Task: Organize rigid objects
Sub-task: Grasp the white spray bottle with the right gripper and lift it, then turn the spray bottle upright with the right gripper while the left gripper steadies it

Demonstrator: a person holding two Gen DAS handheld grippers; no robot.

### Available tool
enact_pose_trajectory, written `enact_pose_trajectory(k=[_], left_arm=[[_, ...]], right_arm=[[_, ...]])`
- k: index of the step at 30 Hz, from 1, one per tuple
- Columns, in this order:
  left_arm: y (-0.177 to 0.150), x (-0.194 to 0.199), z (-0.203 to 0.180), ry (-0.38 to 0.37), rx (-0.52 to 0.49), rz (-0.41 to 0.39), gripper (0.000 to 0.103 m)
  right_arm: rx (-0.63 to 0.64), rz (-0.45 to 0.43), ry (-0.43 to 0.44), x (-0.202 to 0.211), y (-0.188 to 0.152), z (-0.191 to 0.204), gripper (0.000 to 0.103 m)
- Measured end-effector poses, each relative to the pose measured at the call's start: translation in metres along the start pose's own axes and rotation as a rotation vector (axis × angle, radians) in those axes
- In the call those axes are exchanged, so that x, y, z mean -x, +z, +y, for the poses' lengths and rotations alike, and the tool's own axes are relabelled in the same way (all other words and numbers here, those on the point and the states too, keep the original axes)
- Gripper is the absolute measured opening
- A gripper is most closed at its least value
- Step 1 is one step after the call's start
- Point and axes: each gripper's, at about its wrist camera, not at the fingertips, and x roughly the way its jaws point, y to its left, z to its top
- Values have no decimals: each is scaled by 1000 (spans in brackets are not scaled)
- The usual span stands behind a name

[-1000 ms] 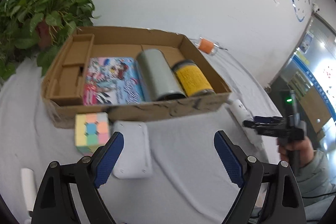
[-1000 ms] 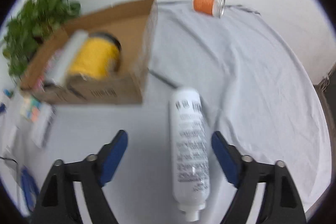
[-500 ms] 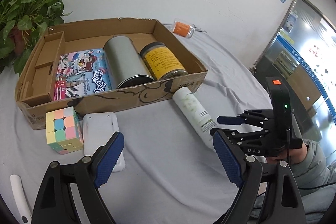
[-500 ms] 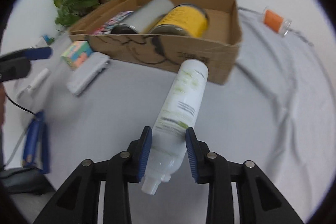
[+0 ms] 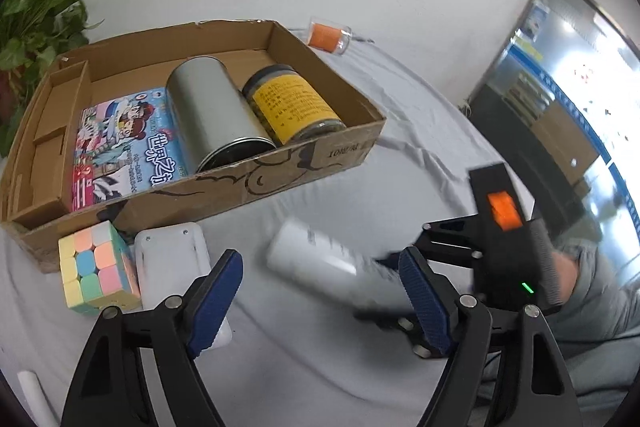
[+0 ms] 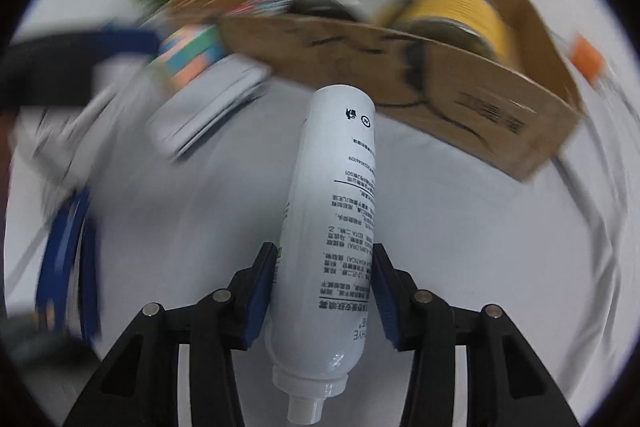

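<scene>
My right gripper [image 6: 325, 287] is shut on a white spray bottle [image 6: 332, 227] and holds it off the cloth, base pointing at the cardboard box [image 6: 480, 107]. In the left wrist view the bottle [image 5: 316, 261] is blurred, held by the right gripper [image 5: 404, 291] in front of the box [image 5: 280, 171]. The box holds a picture book [image 5: 120, 143], a silver can [image 5: 212, 119] and a yellow jar [image 5: 292, 105]. My left gripper [image 5: 320, 295] is open and empty above the cloth. A pastel cube [image 5: 96, 267] and a white flat case [image 5: 176, 259] lie before the box.
An orange-filled clear cup [image 5: 328, 35] lies on the cloth behind the box. A green plant [image 5: 36, 27] stands at the far left. A white stick [image 5: 34, 391] lies at the near left edge. Blue scissors-like tool [image 6: 68, 259] lies at left in the right wrist view.
My right gripper has lifted the white bottle off the cloth and swung it left, toward the box front. The left gripper has stayed open with the view shifting slightly.
</scene>
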Motion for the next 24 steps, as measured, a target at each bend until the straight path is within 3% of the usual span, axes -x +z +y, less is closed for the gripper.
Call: enact_pose_trajectory(k=[3, 4, 6, 8, 10, 13, 14, 15, 20, 22, 24], left_arm=[[-1, -20, -10, -57, -88, 61, 79], [-2, -27, -14, -82, -113, 88, 79], [-5, -47, -27, -153, -175, 153, 79], [-10, -68, -42, -220, -222, 220, 72], [-13, -78, -54, -182, -272, 227, 69], [-10, -87, -53, -189, -233, 260, 49], [-10, -90, -51, -206, -212, 287, 32], [-11, -94, -49, -214, -201, 314, 30], [-16, -101, -67, -198, -254, 335, 30], [-6, -92, -65, -140, -259, 285, 40], [5, -83, -60, -81, -260, 236, 68]], right_arm=[[301, 36, 81, 12, -28, 22, 45], [346, 54, 88, 15, -34, 21, 48], [408, 91, 76, 19, -44, 15, 50], [439, 120, 21, 21, -49, 7, 50], [443, 135, -36, 22, -51, 0, 54], [412, 128, -59, 25, -56, -11, 57], [406, 127, -63, 25, -57, -11, 58], [404, 123, -73, 26, -58, -12, 56], [382, 74, -180, 28, -57, -15, 56], [388, 34, -199, 39, -58, -14, 56], [389, 9, -204, 49, -60, -12, 56]])
